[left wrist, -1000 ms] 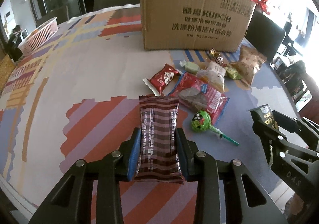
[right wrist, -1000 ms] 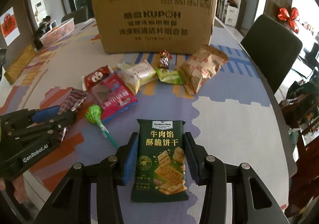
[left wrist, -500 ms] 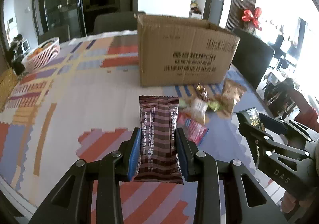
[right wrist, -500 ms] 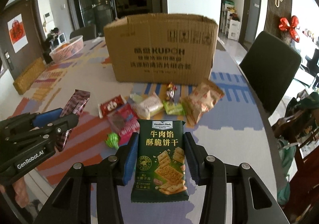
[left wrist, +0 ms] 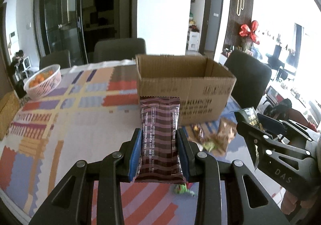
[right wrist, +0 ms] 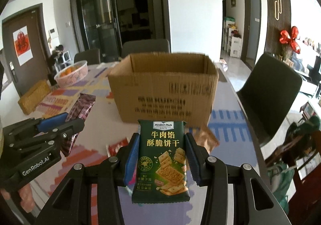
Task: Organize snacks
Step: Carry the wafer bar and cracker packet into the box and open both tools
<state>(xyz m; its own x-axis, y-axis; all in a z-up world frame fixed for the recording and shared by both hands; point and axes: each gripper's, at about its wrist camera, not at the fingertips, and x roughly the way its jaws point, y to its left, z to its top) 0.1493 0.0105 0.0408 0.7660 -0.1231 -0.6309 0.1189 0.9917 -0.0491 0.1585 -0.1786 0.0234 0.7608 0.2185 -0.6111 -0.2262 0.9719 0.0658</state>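
We hold a snack in each gripper, both lifted clear of the table [left wrist: 84, 124]. Our left gripper [left wrist: 159, 148] has its blue pads pressed against the long sides of a brown striped bar [left wrist: 159, 140], which stands upright between them, its upper half reaching past the fingertips. In the right wrist view the same gripper shows at the left edge, the bar [right wrist: 80, 112] sticking out of it at a slant.

Our right gripper [right wrist: 162, 156] is narrowed onto a dark green cracker pack [right wrist: 162, 160], pads tight on its two sides, the pack face-on with its printed front toward the camera. In the left wrist view that gripper comes in from the right, just the top of the green pack [left wrist: 249, 116] showing above its fingers.

Ahead of both grippers stands a cardboard box [right wrist: 166, 88], open at the top, on the patterned table cover; we cannot see its bottom. The other snacks lie on the table in front of the box, below the grippers: a tan bag [left wrist: 224, 132], a small green packet [left wrist: 208, 145], a red pack [right wrist: 117, 147] and a green lolly [left wrist: 180, 189], all blurred.

A pink basket [left wrist: 45, 82] of oranges sits at the far left of the table, well apart from the box. Dark chairs [right wrist: 274, 88] stand around the table.
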